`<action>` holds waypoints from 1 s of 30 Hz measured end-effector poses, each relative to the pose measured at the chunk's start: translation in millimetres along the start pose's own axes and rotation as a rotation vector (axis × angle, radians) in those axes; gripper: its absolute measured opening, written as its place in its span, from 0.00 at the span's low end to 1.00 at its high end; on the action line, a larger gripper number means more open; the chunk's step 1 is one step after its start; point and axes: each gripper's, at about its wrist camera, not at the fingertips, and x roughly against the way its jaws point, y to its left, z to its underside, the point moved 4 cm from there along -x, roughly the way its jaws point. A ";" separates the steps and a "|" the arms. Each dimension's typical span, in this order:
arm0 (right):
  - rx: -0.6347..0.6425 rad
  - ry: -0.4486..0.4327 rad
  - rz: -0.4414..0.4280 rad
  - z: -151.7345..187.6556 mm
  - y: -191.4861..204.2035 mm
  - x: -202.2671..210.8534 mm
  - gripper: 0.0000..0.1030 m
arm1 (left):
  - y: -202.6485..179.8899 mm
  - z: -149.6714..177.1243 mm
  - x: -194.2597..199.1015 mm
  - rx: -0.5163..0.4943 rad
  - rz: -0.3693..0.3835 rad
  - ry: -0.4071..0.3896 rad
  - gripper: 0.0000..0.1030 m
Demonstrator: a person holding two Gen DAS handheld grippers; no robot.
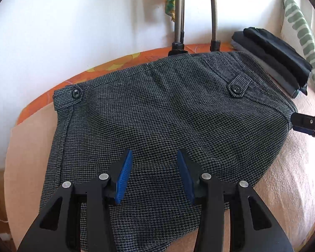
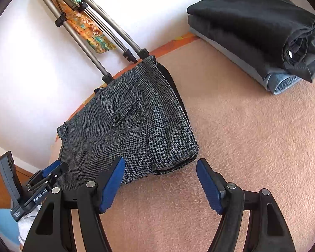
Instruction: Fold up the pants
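Left gripper (image 1: 155,173) jaws apart, hovering over folded houndstooth pants (image 1: 157,115); right gripper (image 2: 159,181) apart beside folded edge; waistband points away, toward wall.

The pants (image 1: 161,113) are a coarse woven cloth in a grey-black houndstooth, matt, with glossy black plastic buttons (image 1: 76,93). They lie on a bed (image 2: 252,147) covered in a fuzzy, matt peach blanket over an orange printed sheet (image 1: 107,63). The left claw (image 1: 155,174) is matt black plastic with ribbed blue rubbery pads (image 1: 124,178) and shiny metal pins; the right claw (image 2: 159,184) looks the same. A stack of folded clothes (image 2: 256,33) shows soft black cloth above blue denim. Tripod legs (image 2: 107,29) are brushed grey metal.
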 end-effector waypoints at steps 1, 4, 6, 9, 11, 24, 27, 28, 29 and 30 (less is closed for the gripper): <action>-0.010 -0.001 -0.008 -0.8 0.3 -2.8 0.72 | -3.5 3.6 -6.5 -0.029 -0.019 0.016 0.42; -0.043 -0.014 -0.032 -5.3 2.0 -14.0 0.72 | -7.0 5.9 -7.0 -0.077 -0.048 0.005 0.42; -0.074 -0.017 -0.043 -7.6 1.2 -22.1 0.72 | -4.3 0.6 0.9 -0.061 -0.055 -0.015 0.42; -0.104 -0.028 -0.045 -4.7 -0.6 -18.3 0.71 | -9.4 -17.8 18.2 -0.023 -0.013 -0.082 0.42; -0.122 -0.049 -0.047 0.2 -4.2 -10.5 0.72 | -16.4 -30.5 20.7 -0.028 0.006 -0.111 0.42; -0.235 -0.060 -0.124 -8.4 -7.8 -25.6 0.68 | -63.4 -34.3 -32.5 -0.051 0.067 -0.050 0.42; -0.226 -0.049 -0.099 -10.8 -3.5 -34.7 0.45 | -63.4 -34.3 -31.2 -0.063 0.067 -0.047 0.42; -0.214 -0.057 -0.076 -11.3 -2.4 -35.1 0.41 | -63.0 -33.8 -29.0 -0.072 0.060 -0.047 0.42; -0.201 -0.065 -0.066 -12.1 -0.8 -35.0 0.34 | -62.9 -34.1 -25.7 -0.075 0.057 -0.050 0.42; -0.188 -0.073 -0.060 -12.9 0.7 -33.9 0.28 | -60.3 -32.8 -20.1 -0.075 0.057 -0.060 0.42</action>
